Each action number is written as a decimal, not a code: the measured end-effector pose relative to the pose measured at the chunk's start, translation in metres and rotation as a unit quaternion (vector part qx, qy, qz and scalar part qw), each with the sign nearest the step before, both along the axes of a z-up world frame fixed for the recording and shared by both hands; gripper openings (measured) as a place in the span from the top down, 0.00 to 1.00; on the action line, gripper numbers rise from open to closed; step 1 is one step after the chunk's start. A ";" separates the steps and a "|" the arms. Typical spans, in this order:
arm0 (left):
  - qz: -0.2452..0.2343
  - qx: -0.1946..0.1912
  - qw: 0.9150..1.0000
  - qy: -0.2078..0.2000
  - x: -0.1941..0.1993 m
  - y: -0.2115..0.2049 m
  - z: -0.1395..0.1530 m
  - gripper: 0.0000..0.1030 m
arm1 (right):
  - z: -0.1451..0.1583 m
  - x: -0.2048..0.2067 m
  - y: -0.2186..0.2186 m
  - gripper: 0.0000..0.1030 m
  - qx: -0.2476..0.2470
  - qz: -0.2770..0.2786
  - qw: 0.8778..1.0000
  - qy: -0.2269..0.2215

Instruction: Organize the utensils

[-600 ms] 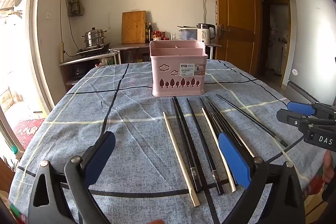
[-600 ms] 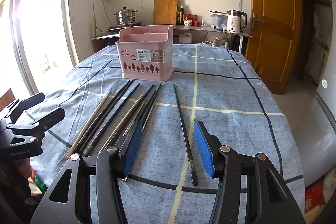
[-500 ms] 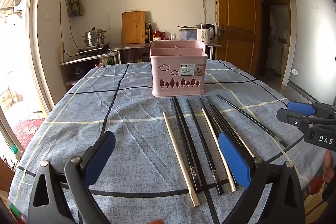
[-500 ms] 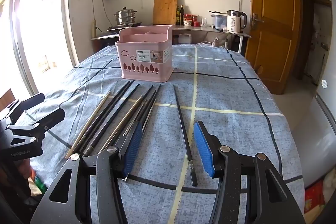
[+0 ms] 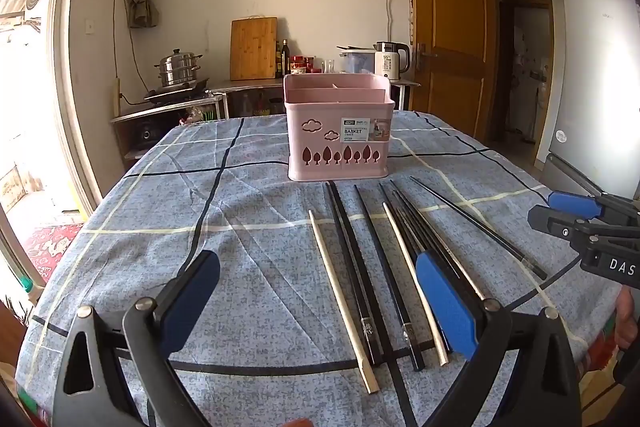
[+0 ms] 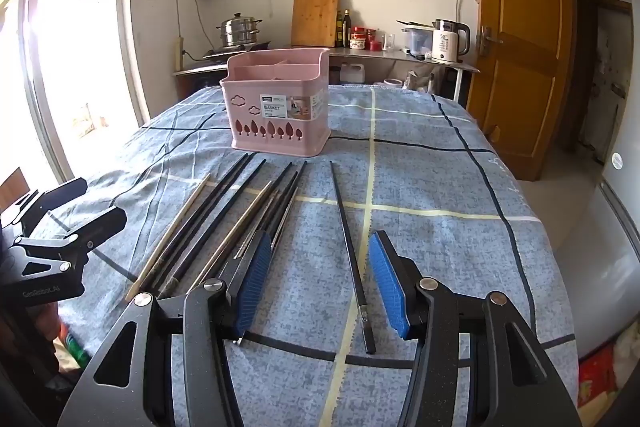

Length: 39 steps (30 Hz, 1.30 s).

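Observation:
A pink utensil basket [image 5: 338,135] [image 6: 280,111] with divided compartments stands on the blue checked tablecloth [image 5: 160,219]. In front of it lie several chopsticks in a row, most black, two pale wooden [image 5: 340,291] [image 6: 176,231]. One black chopstick [image 6: 352,251] lies apart on the right. My left gripper [image 5: 316,291] hovers open above the near ends of the row, nothing between its fingers. My right gripper [image 6: 316,271] is open too, its fingers either side of the lone black chopstick but above it. Each gripper shows at the edge of the other's view.
The table's near edge is just below both grippers. Behind the table a counter [image 5: 256,83] holds a steamer pot [image 5: 178,69], cutting board and kettle [image 6: 448,41]. A wooden door [image 6: 520,39] stands at the right, a fridge [image 5: 596,87] beside the table.

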<state>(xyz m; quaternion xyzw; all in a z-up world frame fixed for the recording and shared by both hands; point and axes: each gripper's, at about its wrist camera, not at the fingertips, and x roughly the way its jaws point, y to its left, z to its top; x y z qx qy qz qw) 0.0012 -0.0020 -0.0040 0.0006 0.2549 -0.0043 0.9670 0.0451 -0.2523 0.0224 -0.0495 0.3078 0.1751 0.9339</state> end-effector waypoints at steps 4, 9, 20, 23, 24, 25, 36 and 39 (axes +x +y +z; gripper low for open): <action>0.000 0.001 1.000 0.001 0.000 0.000 0.000 0.03 | 0.000 0.000 0.000 0.49 0.000 0.000 1.000 0.001; -0.001 0.000 1.000 0.002 0.001 0.000 0.000 0.03 | 0.000 0.001 0.000 0.49 -0.001 0.000 1.000 0.001; -0.004 -0.002 1.000 0.003 0.001 0.000 0.001 0.03 | 0.000 0.001 0.001 0.49 -0.001 0.000 1.000 0.001; -0.004 -0.002 1.000 0.004 0.001 0.000 0.001 0.03 | 0.000 0.001 0.001 0.49 0.000 0.000 1.000 0.001; -0.005 -0.002 1.000 0.004 0.001 0.000 0.002 0.03 | 0.000 0.001 0.001 0.49 -0.001 0.000 1.000 0.001; -0.005 -0.002 1.000 0.004 0.001 0.000 0.002 0.03 | 0.001 0.001 0.001 0.49 -0.001 0.000 1.000 0.001; -0.004 -0.002 1.000 0.003 0.001 -0.001 0.002 0.03 | 0.000 0.001 0.001 0.49 -0.001 0.000 1.000 0.001; -0.004 -0.002 1.000 0.004 0.001 -0.001 0.001 0.03 | 0.000 0.001 0.001 0.49 -0.001 0.000 1.000 0.001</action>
